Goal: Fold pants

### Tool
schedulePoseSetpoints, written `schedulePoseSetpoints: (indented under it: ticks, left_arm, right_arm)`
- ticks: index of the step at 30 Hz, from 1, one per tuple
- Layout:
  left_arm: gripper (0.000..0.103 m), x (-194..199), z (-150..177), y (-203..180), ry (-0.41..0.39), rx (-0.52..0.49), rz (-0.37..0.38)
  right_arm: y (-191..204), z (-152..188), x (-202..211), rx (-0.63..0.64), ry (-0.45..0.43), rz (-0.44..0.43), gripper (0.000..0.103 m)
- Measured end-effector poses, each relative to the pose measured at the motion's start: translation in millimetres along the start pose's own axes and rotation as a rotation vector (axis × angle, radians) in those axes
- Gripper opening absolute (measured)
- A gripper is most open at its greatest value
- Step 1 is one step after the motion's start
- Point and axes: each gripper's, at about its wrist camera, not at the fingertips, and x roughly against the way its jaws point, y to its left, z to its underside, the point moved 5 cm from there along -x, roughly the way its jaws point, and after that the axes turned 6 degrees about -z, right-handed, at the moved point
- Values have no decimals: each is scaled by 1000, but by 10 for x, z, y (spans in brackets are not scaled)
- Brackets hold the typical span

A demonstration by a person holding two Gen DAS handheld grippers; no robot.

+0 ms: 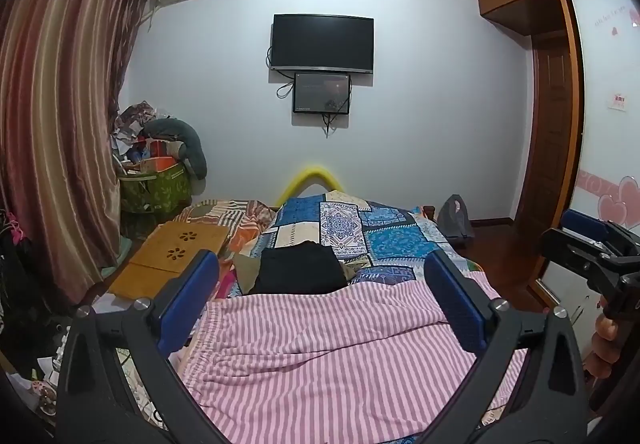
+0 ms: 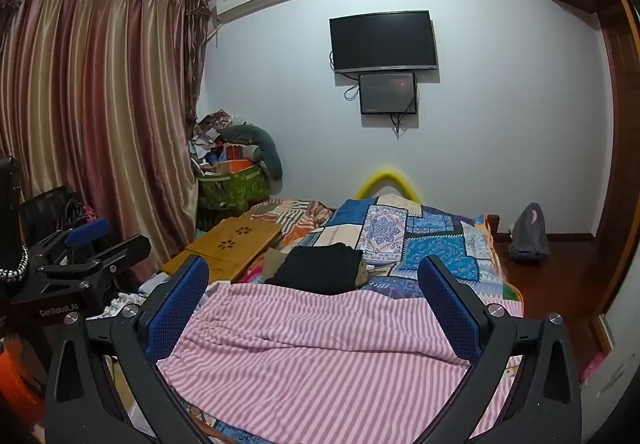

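Lying flat on the bed, pink striped pants spread below both wide-open, empty grippers, left gripper and right gripper, untouched by either.

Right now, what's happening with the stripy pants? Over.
Left tool and right tool open, holding nothing. Pink striped pants spread on bed, unfolded. Folded black garment lies just beyond them.

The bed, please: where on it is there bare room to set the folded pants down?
The patchwork quilt lies bare between the black folded garment and the bed's right edge, beyond the striped pants. The left side is crowded: the wooden lap tray, an orange patterned blanket and loose clothes fill it.
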Motion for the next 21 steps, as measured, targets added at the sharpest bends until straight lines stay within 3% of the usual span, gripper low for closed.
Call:
schedulePoseSetpoints:
  ticks: [21]
  left_arm:
    - [103,24,-36,-23,-11,2,5]
  right_arm:
    - [34,-11,30,5,-22,5,103]
